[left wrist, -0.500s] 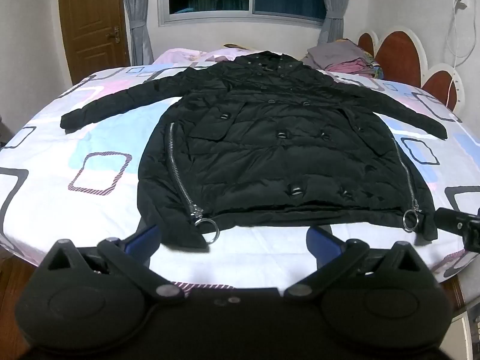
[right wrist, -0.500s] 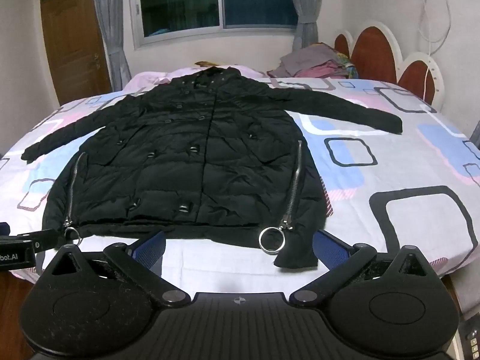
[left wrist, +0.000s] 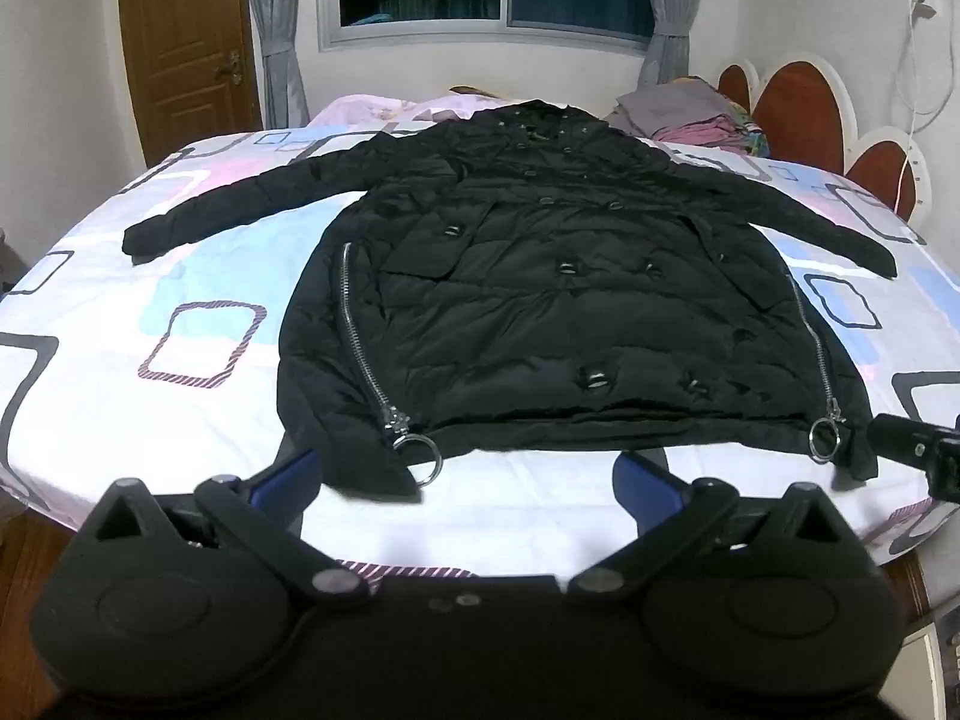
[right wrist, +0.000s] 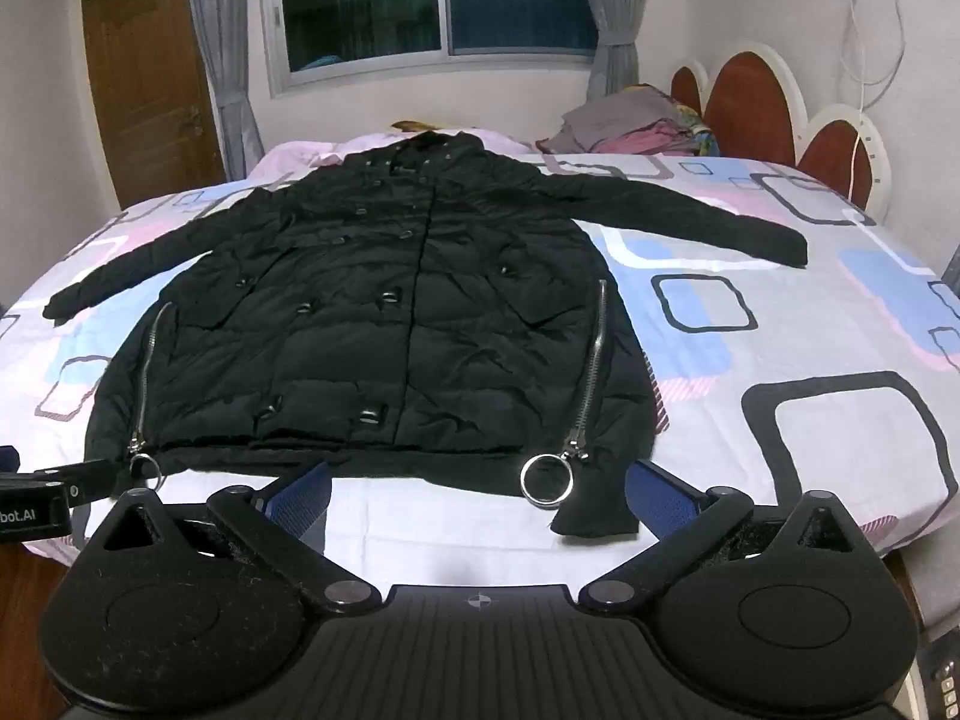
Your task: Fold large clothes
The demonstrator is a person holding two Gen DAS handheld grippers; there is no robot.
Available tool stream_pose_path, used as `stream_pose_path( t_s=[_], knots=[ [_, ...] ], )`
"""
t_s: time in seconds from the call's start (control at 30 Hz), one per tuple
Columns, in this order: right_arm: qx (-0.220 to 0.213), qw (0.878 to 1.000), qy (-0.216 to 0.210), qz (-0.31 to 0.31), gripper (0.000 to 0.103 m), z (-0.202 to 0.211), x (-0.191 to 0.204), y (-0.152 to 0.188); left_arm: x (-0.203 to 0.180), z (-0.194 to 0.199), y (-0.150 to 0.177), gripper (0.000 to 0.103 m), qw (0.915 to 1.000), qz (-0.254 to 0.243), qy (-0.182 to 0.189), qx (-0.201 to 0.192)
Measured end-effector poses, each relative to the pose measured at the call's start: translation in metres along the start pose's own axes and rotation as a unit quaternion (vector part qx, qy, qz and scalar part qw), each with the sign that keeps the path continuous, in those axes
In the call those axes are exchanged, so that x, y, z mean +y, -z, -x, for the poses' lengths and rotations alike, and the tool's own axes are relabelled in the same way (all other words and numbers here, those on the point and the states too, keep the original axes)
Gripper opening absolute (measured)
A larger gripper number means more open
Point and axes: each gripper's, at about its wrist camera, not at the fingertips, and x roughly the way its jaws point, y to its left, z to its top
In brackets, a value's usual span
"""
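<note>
A big black coat (left wrist: 564, 312) lies flat on the bed (left wrist: 180, 276), front up, with both sleeves spread out to the sides and its bottom edge near the foot of the bed. The left claw (left wrist: 468, 474) is wide open and holds nothing; it hangs just in front of the coat's bottom edge. The right claw (right wrist: 480, 486) is wide open too and also empty, near the corner with the big zip ring (right wrist: 547, 480). Since half a second ago almost nothing has changed: the coat lies the same way and both claws sit in the same spots. So I think the folding has not started, and the claws are just getting ready to grab the bottom edge.
</note>
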Motion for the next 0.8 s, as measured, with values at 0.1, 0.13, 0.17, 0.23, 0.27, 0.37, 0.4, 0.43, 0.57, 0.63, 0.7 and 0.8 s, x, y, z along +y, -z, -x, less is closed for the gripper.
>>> stream_pose_path(
  t_s=[0.1, 0.13, 0.17, 0.23, 0.27, 0.37, 0.4, 0.43, 0.57, 0.63, 0.7, 0.8],
  knots=[
    [0.001, 1.0, 0.0, 0.0, 0.103, -0.001, 0.001, 0.0, 0.0, 0.002, 0.0, 0.103, 1.0, 0.0, 0.0, 0.0],
    [0.001, 1.0, 0.001, 0.0, 0.103, -0.001, 0.0, 0.0, 0.0, 0.002, 0.0, 0.103, 1.0, 0.0, 0.0, 0.0],
    [0.001, 1.0, 0.001, 0.0, 0.103, -0.001, 0.0, 0.0, 0.002, 0.001, 0.001, 0.103, 1.0, 0.001, 0.0, 0.0],
    [0.001, 1.0, 0.002, -0.001, 0.103, -0.001, 0.0, 0.0, 0.002, 0.001, 0.001, 0.103, 1.0, 0.001, 0.001, 0.001],
    [0.001, 1.0, 0.002, -0.001, 0.103, -0.001, -0.001, 0.0, 0.003, 0.001, 0.001, 0.103, 1.0, 0.0, 0.001, 0.001],
    [0.002, 1.0, 0.002, -0.002, 0.103, -0.001, -0.002, 0.0, 0.003, 0.001, 0.001, 0.103, 1.0, 0.001, 0.001, 0.001],
    [0.002, 1.0, 0.002, -0.002, 0.103, -0.001, -0.002, 0.0, 0.004, 0.0, 0.002, 0.103, 1.0, 0.001, 0.001, 0.002],
    [0.002, 1.0, 0.002, -0.002, 0.103, -0.001, -0.002, 0.0, 0.004, 0.0, 0.002, 0.103, 1.0, 0.001, 0.001, 0.001],
    [0.002, 1.0, 0.003, -0.003, 0.103, -0.003, -0.004, -0.001, 0.002, -0.005, 0.002, 0.103, 1.0, 0.001, 0.005, 0.0],
    [0.0, 1.0, 0.006, -0.006, 0.103, -0.005, -0.008, -0.005, 0.002, -0.007, -0.004, 0.103, 0.9999, 0.005, 0.013, -0.006],
    [-0.007, 1.0, 0.012, -0.01, 0.103, -0.009, -0.014, -0.012, 0.0, -0.01, -0.014, 0.103, 0.9995, 0.004, 0.027, -0.014],
    [-0.021, 0.999, 0.02, -0.023, 0.103, -0.014, -0.028, -0.027, -0.007, -0.019, -0.034, 0.103, 0.9986, -0.009, 0.041, -0.031]
  ],
)
